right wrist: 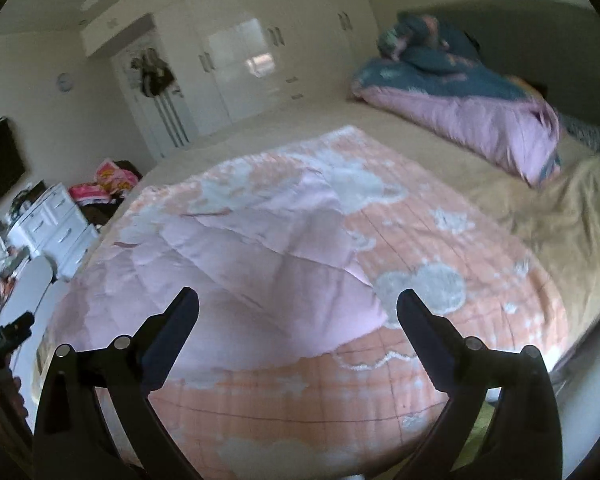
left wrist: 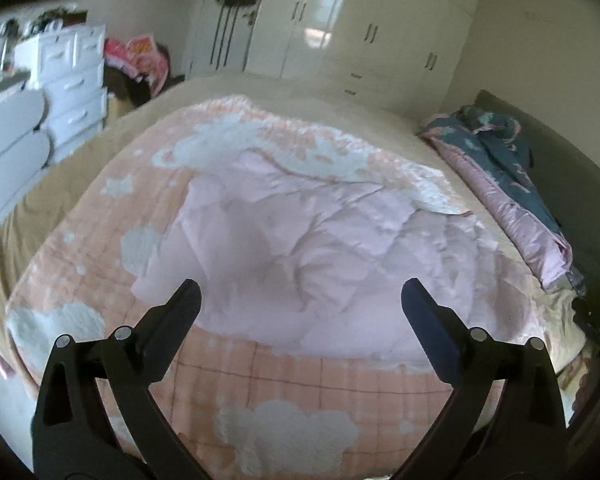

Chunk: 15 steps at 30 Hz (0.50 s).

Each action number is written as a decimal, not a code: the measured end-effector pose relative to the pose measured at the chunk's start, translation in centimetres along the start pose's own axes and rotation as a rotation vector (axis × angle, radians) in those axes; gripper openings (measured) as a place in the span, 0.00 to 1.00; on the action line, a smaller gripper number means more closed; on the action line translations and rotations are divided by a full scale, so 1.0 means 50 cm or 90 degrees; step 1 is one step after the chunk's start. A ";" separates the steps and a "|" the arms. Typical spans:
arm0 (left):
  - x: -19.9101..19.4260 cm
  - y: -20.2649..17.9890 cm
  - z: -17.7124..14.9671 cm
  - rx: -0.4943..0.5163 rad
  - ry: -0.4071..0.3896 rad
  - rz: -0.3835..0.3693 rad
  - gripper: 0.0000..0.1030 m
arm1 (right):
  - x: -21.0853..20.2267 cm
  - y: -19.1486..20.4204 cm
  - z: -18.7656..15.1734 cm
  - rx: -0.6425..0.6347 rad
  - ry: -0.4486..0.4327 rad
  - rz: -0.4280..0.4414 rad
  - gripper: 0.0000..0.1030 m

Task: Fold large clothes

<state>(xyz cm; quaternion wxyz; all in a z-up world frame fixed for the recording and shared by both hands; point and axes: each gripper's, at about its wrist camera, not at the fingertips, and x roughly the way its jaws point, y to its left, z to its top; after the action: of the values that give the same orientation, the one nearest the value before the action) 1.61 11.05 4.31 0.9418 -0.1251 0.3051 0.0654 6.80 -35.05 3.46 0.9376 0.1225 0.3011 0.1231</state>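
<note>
Plainly the peach quilt [left wrist: 236, 364] with white clouds lies spread over the bed [left wrist: 60, 184], filling its near half, its pale pink underside [left wrist: 300, 248] flapped back across the middle. It looks padded, soft and bulky, likely floppy and fairly light, so it should be pinched at a corner or hem, not mid-panel. Its long axis seems to run from the near edge toward the far edge by the wardrobe [left wrist: 360, 32]. Left gripper [left wrist: 300, 292] and right gripper [right wrist: 298, 300] both hover above it, jaws wide apart, holding nothing
</note>
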 end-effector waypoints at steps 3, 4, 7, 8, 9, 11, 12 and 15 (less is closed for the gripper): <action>-0.022 -0.020 0.002 0.019 -0.014 0.002 0.91 | -0.033 0.039 0.007 -0.035 -0.019 0.013 0.96; -0.028 -0.027 0.001 0.024 -0.019 0.002 0.91 | -0.043 0.053 0.007 -0.049 -0.025 0.015 0.96; -0.044 -0.049 -0.002 0.036 -0.030 0.002 0.91 | -0.065 0.095 0.005 -0.090 -0.032 0.030 0.96; -0.047 -0.053 -0.005 0.039 -0.032 0.004 0.91 | -0.069 0.107 0.004 -0.103 -0.033 0.037 0.96; -0.050 -0.058 -0.006 0.041 -0.034 0.005 0.91 | -0.073 0.117 0.003 -0.111 -0.033 0.042 0.96; -0.054 -0.068 -0.013 0.045 -0.035 0.006 0.91 | -0.078 0.135 -0.002 -0.126 -0.034 0.052 0.96; -0.056 -0.073 -0.019 0.046 -0.034 0.003 0.91 | -0.081 0.143 -0.005 -0.129 -0.031 0.068 0.96; -0.060 -0.093 -0.037 0.060 -0.030 -0.010 0.91 | -0.082 0.162 -0.015 -0.131 -0.020 0.081 0.96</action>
<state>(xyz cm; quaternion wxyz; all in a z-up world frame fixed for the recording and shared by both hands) -0.90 5.94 5.57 0.9541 -0.0814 0.2846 0.0463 1.85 -28.55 7.52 0.9402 0.0465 0.2635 0.2106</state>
